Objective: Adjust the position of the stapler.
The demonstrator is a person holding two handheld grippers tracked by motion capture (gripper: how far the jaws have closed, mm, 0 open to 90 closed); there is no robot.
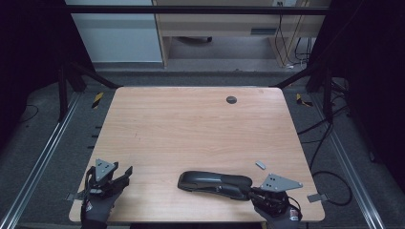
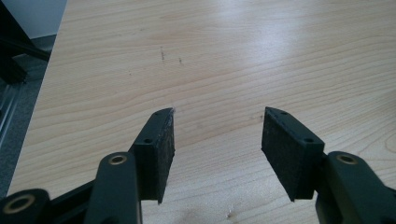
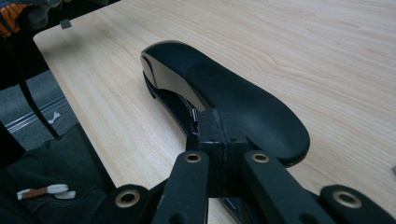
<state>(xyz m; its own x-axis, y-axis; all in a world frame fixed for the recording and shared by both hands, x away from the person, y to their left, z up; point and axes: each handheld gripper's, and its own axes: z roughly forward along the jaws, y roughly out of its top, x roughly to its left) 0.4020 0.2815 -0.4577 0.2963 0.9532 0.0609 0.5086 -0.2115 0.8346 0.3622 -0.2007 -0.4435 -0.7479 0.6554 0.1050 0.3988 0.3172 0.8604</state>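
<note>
A long black stapler (image 1: 215, 181) lies on its side near the front edge of the wooden table (image 1: 191, 129), right of centre. My right gripper (image 1: 250, 192) comes in from the stapler's right end. In the right gripper view its jaws are shut, pad against pad, and my right gripper (image 3: 217, 128) has its tips pressed to the open underside of the stapler (image 3: 233, 98). Whether a thin part is pinched between the pads is hidden. My left gripper (image 1: 125, 174) hovers at the front left corner, and in its own view my left gripper (image 2: 217, 135) stands open over bare wood.
A small grey piece (image 1: 260, 164) lies on the table just beyond the right gripper. A dark round cable hole (image 1: 231, 99) sits near the far edge. Black frame posts and cables stand on the floor at both sides of the table.
</note>
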